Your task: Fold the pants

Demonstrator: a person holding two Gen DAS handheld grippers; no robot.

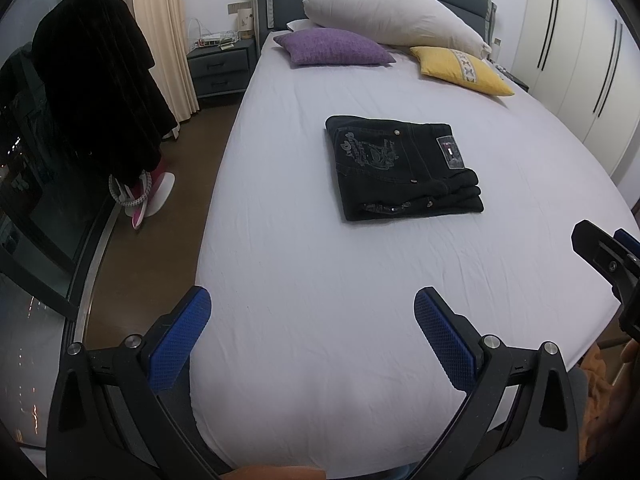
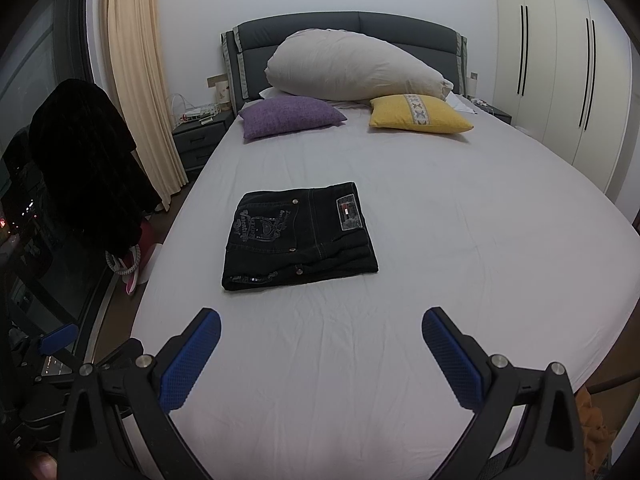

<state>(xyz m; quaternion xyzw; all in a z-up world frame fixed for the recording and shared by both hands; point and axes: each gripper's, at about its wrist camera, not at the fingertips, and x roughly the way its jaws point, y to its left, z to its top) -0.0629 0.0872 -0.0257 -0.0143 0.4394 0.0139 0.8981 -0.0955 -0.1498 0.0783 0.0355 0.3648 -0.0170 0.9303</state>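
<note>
Both grippers, left (image 1: 312, 336) and right (image 2: 320, 354), we hold spread wide and empty above the bed's (image 1: 320, 264) foot edge. We see the folded pants (image 1: 404, 168) mid-bed, well apart from both; nothing lies between. Purple pillow (image 1: 334, 46), yellow pillow (image 1: 460, 69) and bolster (image 1: 392, 12) line the head edge. Only our left view shows the right gripper's finger (image 1: 608, 256).

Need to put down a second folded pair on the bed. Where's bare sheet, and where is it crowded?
Bare sheet lies between the folded pants and the near bed edge, just ahead of the open right gripper and open left gripper. A wider patch runs from the pants toward the wardrobe side. The head is crowded: purple cushion, yellow cushion, big white pillow.
</note>
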